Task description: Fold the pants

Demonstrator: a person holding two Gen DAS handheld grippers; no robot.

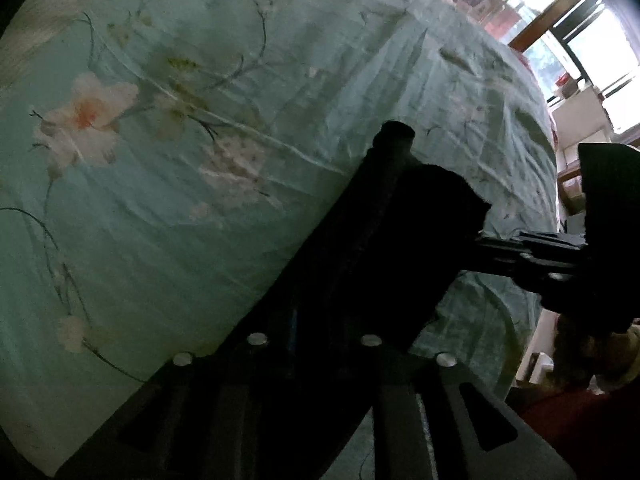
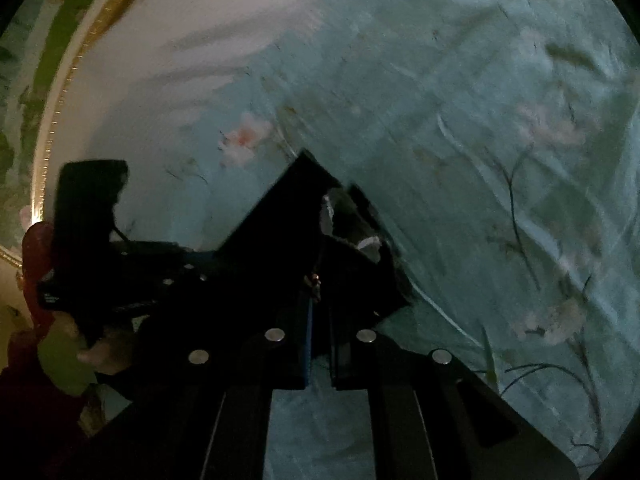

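Two grippers, both carrying one dark garment. Left gripper (image 1: 396, 184): fingers drawn together, clamped on black cloth, taken to be the pants (image 1: 432, 216), which bulged over and past the fingertips. Right gripper (image 2: 320, 256): jaws likewise pinched on the same black fabric, a pale label or lining showing at the fold near the tips. Each wrist view showed the other tool close alongside, so both grips sat near one another on one edge. Pants held raised above the bed sheet (image 1: 180, 200), teal with printed blossoms, wrinkled. Window (image 1: 580, 40) beyond the bed's far side. Progress, as judged: a fold mid-carry; garment not yet laid down, smoothed or finished. How many folds were already in the cloth could not be told.
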